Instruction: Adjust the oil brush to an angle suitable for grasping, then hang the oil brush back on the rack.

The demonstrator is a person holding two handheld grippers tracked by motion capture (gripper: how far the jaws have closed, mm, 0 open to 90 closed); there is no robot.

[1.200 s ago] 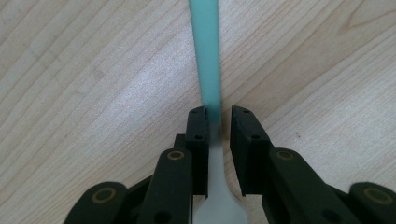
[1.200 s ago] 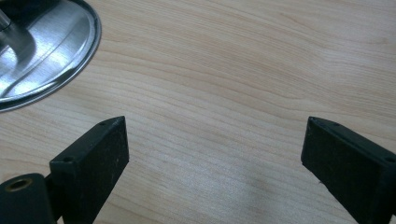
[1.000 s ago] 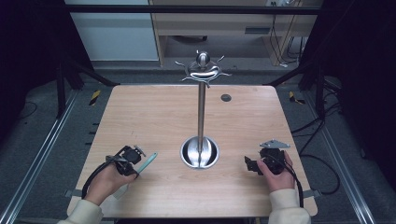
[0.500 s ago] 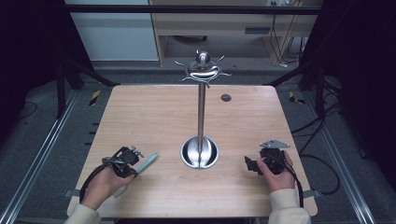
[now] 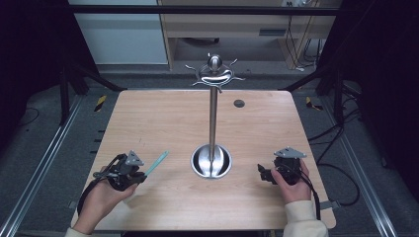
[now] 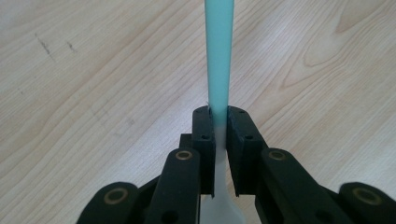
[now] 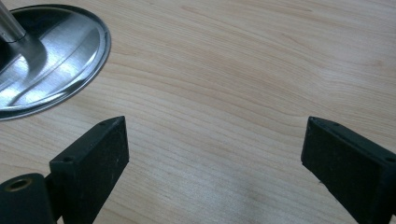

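Observation:
My left gripper is near the table's front left, shut on a thin flat utensil with a teal handle. The handle sticks out past the jaws toward the stand. In the left gripper view the pads clamp the utensil where teal fades to white, and it hangs above the wood. A tall metal stand with curved hooks at its top rises from a round shiny base at mid-table. My right gripper rests at the front right, open, jaws toward the base; nothing lies between them.
The wooden table has a small dark round spot near its far edge. Metal rails run along the floor on both sides, and a cabinet stands behind the table. Cables trail from both grippers off the front edge.
The left hand has risen and drawn slightly left with the utensil in its jaws, and the handle now angles up toward the stand. The right hand has stayed put.

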